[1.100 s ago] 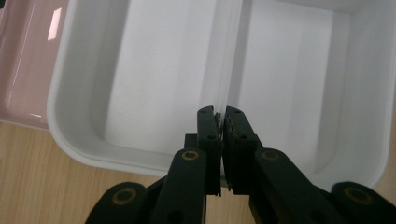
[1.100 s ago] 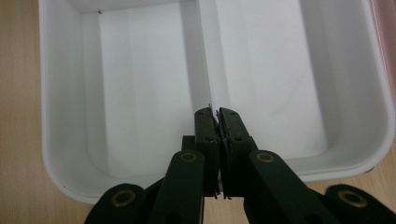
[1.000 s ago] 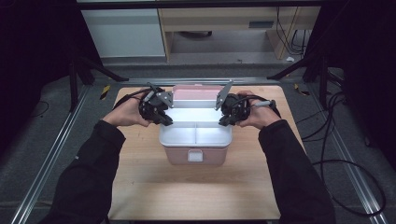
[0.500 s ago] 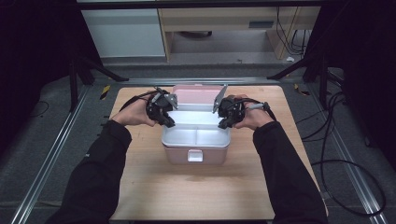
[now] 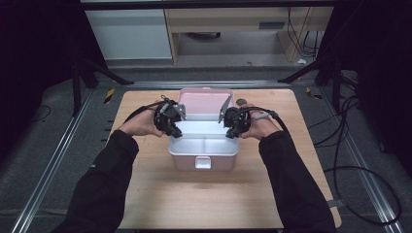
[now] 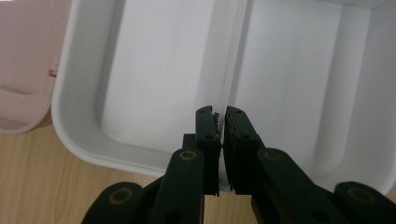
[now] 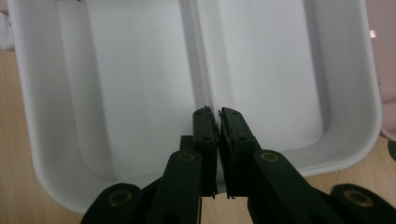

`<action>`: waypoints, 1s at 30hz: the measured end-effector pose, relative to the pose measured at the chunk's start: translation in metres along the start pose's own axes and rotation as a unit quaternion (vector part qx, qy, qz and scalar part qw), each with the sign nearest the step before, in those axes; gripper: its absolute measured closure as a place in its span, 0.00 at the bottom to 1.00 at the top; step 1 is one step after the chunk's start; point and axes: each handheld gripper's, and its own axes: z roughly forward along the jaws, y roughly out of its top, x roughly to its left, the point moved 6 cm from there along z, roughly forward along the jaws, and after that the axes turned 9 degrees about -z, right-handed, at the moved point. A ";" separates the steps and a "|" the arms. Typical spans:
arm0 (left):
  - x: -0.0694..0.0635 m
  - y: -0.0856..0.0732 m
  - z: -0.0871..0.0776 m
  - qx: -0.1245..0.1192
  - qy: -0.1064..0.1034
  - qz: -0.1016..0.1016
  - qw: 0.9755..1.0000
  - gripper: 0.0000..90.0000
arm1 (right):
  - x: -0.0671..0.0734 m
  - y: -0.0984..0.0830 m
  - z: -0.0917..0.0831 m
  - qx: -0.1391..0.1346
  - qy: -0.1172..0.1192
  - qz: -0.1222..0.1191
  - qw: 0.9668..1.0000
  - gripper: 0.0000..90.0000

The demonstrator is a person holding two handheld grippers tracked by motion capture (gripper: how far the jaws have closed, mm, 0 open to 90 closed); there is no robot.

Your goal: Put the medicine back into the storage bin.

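A white tray (image 5: 204,145) sits in the top of a pale pink box (image 5: 203,160) near the middle of the wooden worktop (image 5: 204,204). The tray is rectangular with rounded corners and a raised rim, and a straight divider wall (image 6: 233,60) splits it into two shallow compartments, both bare inside. The box's pink lid (image 5: 205,103) stands open, hinged at the far side and leaning back. A small white latch (image 5: 203,162) sits at the middle of the box's near wall. The tray lies level, its long side running across the worktop.
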 end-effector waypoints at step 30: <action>-0.023 -0.005 -0.057 -0.143 0.078 -0.088 0.983 0.54 | 0.004 -0.002 -0.074 -0.088 -0.119 0.136 0.980 0.62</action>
